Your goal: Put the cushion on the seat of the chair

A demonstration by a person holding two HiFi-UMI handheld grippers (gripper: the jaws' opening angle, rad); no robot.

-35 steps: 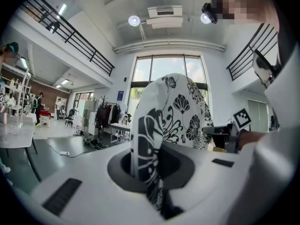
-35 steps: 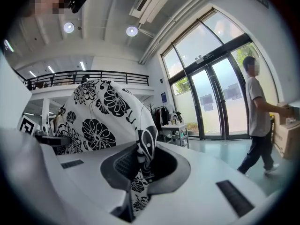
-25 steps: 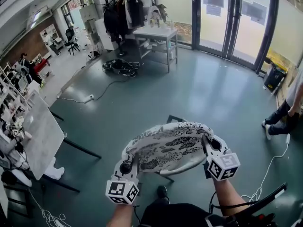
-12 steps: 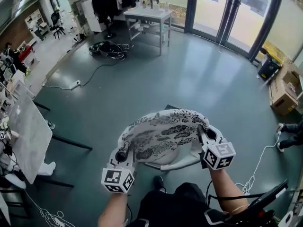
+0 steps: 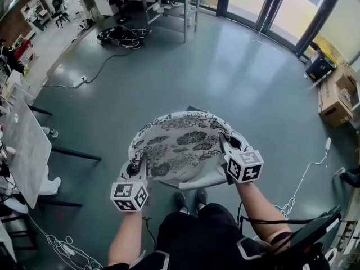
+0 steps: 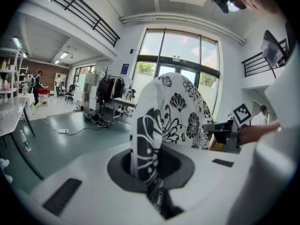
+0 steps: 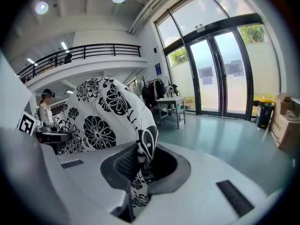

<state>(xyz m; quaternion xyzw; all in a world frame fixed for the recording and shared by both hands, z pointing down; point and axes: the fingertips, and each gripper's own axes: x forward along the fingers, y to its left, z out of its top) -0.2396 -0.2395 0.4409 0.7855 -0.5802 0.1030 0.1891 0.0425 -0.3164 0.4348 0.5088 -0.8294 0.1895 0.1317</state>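
While between square-marker tools, floral cushion

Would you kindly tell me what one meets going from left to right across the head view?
From the left: table → left gripper → cushion → right gripper → cardboard box.

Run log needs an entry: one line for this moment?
left hand-held gripper: shut on cushion | right hand-held gripper: shut on cushion | cushion: above chair

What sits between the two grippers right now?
The round black-and-white floral cushion, pinched at opposite edges by the left gripper and right gripper; head view shows it.
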